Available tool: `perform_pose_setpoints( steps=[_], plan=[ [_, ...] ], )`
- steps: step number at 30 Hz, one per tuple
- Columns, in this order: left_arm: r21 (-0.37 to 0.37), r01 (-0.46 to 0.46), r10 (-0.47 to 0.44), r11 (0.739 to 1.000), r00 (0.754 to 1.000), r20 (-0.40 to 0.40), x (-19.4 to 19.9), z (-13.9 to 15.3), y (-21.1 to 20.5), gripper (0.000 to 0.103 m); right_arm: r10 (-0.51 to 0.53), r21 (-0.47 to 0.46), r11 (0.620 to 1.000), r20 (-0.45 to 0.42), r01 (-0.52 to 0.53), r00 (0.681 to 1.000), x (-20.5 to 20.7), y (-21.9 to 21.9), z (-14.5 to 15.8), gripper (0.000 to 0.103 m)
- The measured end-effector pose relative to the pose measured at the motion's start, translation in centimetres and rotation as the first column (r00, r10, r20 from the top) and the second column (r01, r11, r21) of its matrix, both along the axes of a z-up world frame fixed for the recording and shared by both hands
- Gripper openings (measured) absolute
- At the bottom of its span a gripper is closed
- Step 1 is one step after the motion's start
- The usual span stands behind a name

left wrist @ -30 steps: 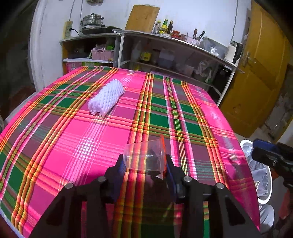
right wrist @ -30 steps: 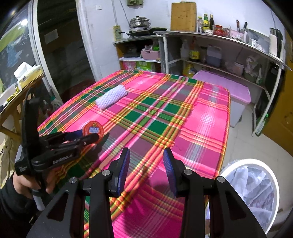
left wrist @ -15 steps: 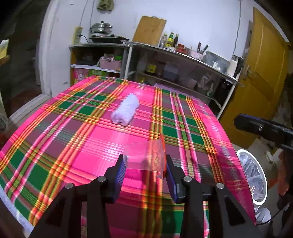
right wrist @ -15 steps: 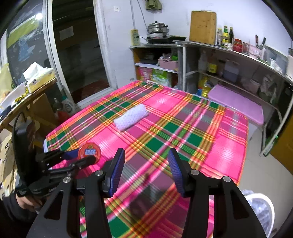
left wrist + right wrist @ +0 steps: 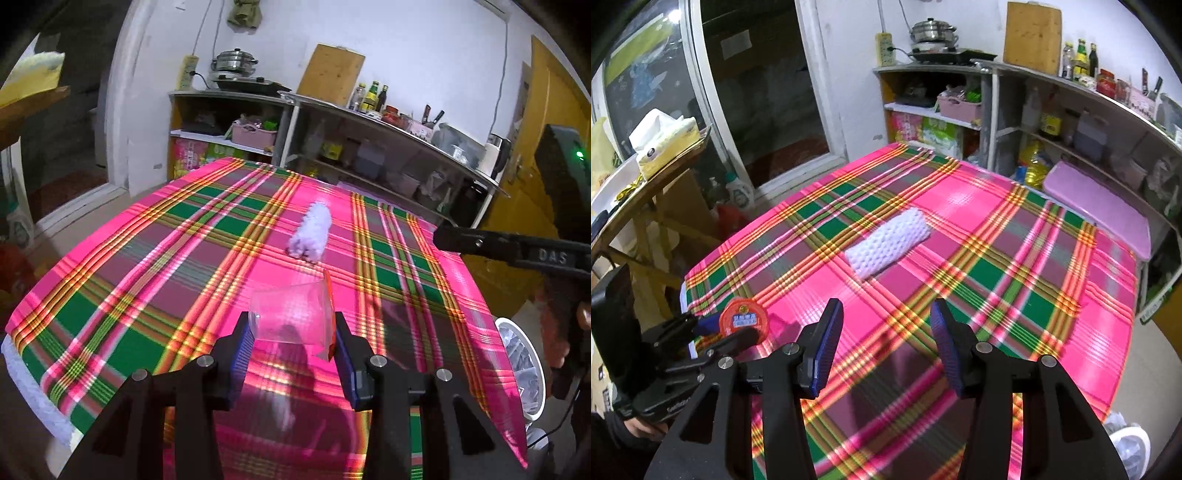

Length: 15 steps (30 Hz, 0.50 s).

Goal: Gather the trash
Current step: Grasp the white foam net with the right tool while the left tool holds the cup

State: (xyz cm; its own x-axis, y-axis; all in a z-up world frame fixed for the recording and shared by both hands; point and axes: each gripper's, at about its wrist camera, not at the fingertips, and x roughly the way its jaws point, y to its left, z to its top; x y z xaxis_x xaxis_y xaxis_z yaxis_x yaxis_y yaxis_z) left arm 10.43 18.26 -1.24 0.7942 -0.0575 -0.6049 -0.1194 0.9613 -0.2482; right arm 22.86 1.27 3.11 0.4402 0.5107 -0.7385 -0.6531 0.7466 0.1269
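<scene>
Trash is in your left gripper [image 5: 291, 343] now: its fingers pinch a clear plastic cup with an orange lid [image 5: 291, 319] above the pink checked tablecloth [image 5: 147, 280]. Your right gripper [image 5: 884, 341] has just been opening, with nothing between its fingers. I think the cup goes into the white bin [image 5: 522, 369] next, then you fetch the white foam net sleeve [image 5: 888, 247].
</scene>
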Motion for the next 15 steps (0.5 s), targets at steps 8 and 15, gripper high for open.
perform_pose_setpoints(
  steps=[8, 15],
  plan=[
    [-0.019, -0.021, 0.021, 1.0, 1.0, -0.002, -0.4, -0.7, 1.8, 0.042, -0.007, 0.013, 1.0, -0.09, 0.009, 0.996, 3.2, 3.3, -1.8, 0.05],
    [-0.029, -0.037, 0.037, 0.999, 0.999, 0.0, -0.5, -1.1, 3.1, 0.042, -0.054, 0.006, 0.998, -0.154, 0.056, 0.987, 6.1, 6.5, -4.1, 0.05]
  ],
)
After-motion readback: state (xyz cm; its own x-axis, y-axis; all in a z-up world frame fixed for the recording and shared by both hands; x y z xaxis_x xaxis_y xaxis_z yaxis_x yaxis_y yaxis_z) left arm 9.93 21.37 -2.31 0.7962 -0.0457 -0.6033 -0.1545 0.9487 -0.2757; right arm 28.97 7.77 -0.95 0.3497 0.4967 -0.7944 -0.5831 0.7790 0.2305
